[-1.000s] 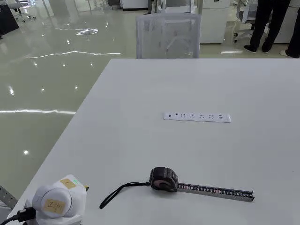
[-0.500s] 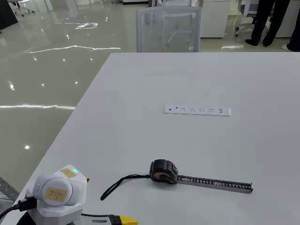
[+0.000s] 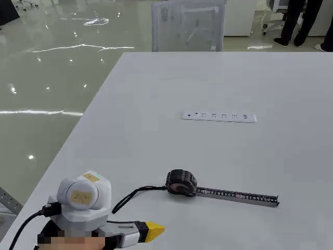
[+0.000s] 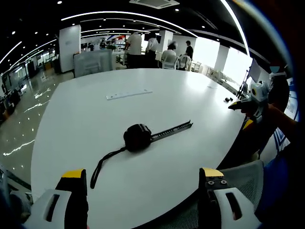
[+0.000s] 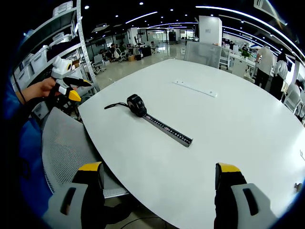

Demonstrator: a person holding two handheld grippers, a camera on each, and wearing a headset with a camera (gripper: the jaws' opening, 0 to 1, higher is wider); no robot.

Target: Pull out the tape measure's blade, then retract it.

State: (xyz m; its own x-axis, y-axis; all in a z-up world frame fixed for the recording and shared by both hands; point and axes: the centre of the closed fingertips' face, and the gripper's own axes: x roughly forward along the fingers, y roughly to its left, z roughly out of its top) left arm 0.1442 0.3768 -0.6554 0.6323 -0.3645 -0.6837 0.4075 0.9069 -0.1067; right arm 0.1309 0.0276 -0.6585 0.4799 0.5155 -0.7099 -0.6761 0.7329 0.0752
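white worktop (image 3: 171, 94) carries a black tape measure (image 3: 181, 183) near its front edge in the head view. its blade (image 3: 237, 196) is drawn out to the right and rests flat on the surface, and a black wrist strap (image 3: 132, 197) trails from the case to the left. a white power strip (image 3: 219, 116) lies farther back, well apart from the tape measure. the left claw (image 4: 142, 174) stands open, its yellow-tipped jaws spread wide with nothing between them. in the left gripper view the tape measure sits ahead of it on the worktop, strap end nearest, untouched. in the head view that claw shows at the lower left corner, one yellow tip pointing right, short of the strap. the right claw (image 5: 159, 167) is likewise open and empty, jaws wide apart, held off the worktop's edge. in the right gripper view the tape measure lies beyond it, the blade's hook end the nearer. a pale mesh chair (image 3: 188, 26) stands at the far edge of the worktop, and people (image 3: 291, 23) stand on the glossy floor (image 3: 47, 78) behind.
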